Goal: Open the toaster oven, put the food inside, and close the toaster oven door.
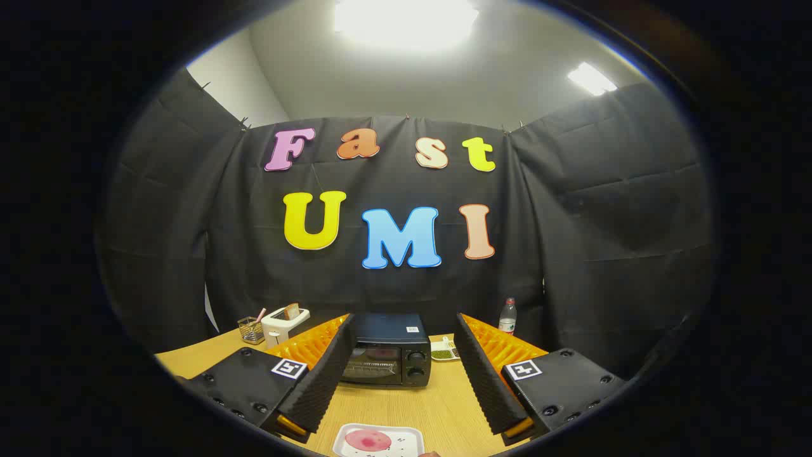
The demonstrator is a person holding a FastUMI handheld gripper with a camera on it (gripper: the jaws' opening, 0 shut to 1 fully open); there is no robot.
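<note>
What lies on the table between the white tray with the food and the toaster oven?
Nothing: in the gripper view, bare wooden table separates the white tray from the toaster oven. The hand-held gripper is open, its fingers flanking that stretch.

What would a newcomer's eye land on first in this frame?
Probably the black toaster oven, door closed, standing on the wooden table beyond and between the gripper's wide-open fingers. Next, the white tray with a pink piece of food, lying near the fingertips. A white toaster stands farther back beside the oven.
</note>
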